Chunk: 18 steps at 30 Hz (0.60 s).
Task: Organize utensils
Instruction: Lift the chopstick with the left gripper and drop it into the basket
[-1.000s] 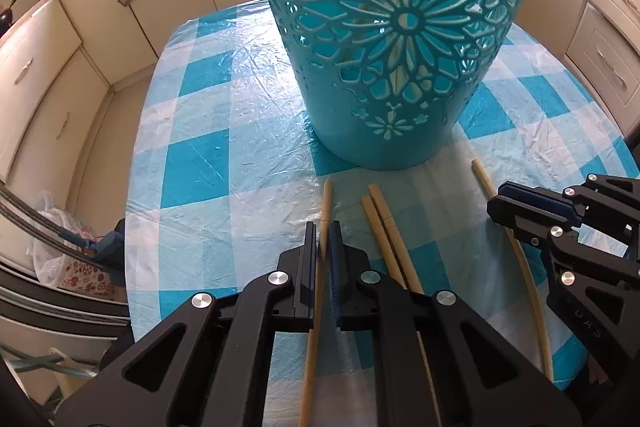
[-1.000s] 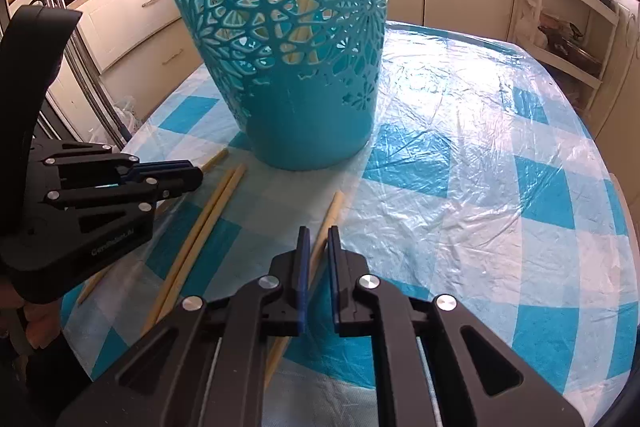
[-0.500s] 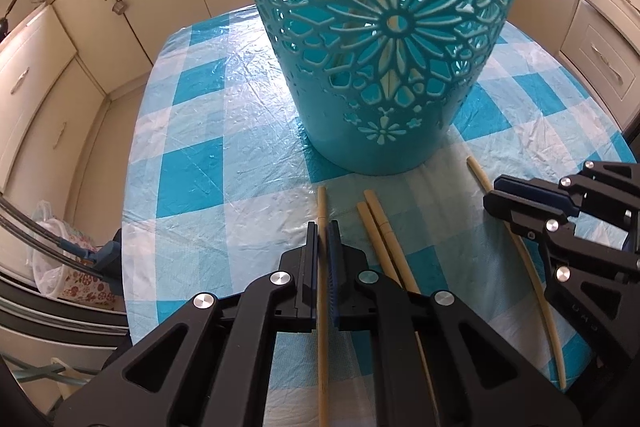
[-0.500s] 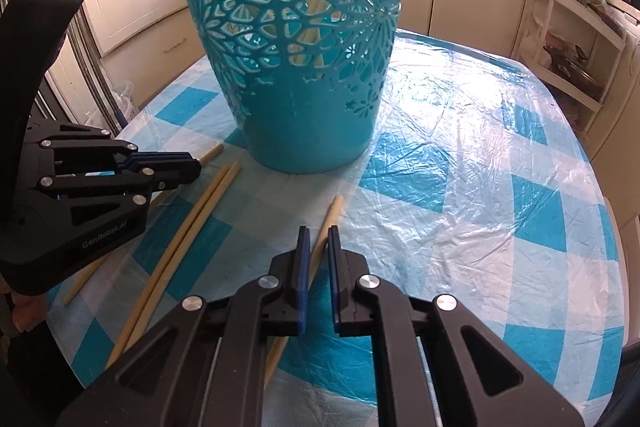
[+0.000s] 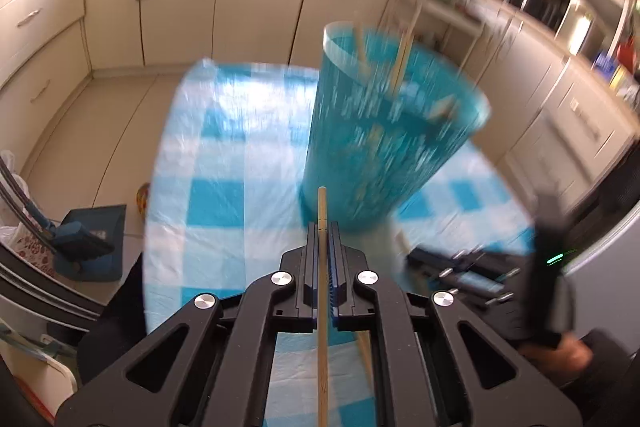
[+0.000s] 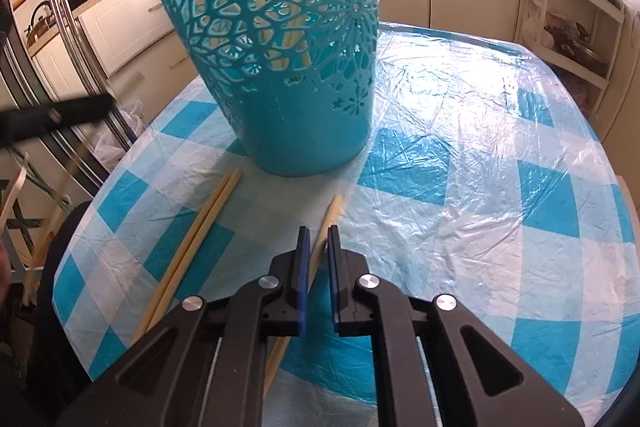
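My left gripper (image 5: 322, 227) is shut on a bamboo chopstick (image 5: 322, 307) and holds it in the air, its tip pointing at the teal cut-out basket (image 5: 380, 147), which is blurred. Several chopsticks (image 5: 404, 55) stand inside the basket. My right gripper (image 6: 318, 233) sits low over the checked table (image 6: 480, 187), shut on another chopstick (image 6: 334, 211) that lies slanted between its pads. A pair of chopsticks (image 6: 200, 227) lies left of it, near the basket (image 6: 288, 67). In the right wrist view the left gripper (image 6: 56, 115) shows as a dark blur at the left edge.
The round table carries a crinkled blue-and-white plastic cover. Cream kitchen cabinets ring the room. A blue dustpan (image 5: 88, 235) rests on the floor to the left, and a white shelf rack (image 6: 572, 7) stands at the back right.
My left gripper has lifted its chopstick off the table and tipped up, so the basket's rim now shows. The right gripper has stayed put.
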### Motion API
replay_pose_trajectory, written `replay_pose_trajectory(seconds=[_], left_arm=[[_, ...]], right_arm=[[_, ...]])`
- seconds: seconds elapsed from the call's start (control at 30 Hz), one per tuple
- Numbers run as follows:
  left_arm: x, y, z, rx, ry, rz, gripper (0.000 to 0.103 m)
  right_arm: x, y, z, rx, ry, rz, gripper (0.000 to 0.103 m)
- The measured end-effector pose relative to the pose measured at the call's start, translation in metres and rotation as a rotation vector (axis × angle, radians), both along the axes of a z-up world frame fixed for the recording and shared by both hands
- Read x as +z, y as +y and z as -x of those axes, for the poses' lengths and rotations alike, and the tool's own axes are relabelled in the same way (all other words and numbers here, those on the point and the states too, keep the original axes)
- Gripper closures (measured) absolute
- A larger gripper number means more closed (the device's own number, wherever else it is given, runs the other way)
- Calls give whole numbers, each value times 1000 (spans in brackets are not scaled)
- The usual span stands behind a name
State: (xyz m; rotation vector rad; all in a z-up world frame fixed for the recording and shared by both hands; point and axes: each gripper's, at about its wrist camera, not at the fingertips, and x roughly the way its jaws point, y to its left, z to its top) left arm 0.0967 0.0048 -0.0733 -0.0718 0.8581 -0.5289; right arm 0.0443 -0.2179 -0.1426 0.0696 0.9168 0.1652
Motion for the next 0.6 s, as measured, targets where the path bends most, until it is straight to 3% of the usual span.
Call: replay_pose_trajectory(seconds=[0.2, 0.33, 0.4, 0.6], left_arm=[[79, 8, 8, 28, -147, 176, 99], [126, -9, 4, 71, -314, 222, 98], [140, -22, -9, 92, -377, 245, 98], [151, -55, -56, 175, -445, 290, 98]], right_arm=[[0, -7, -2, 0, 2, -19, 94], [0, -11, -2, -3, 3, -40, 94], [-1, -13, -1, -3, 3, -46, 94], [0, -21, 0, -7, 7, -83, 94]])
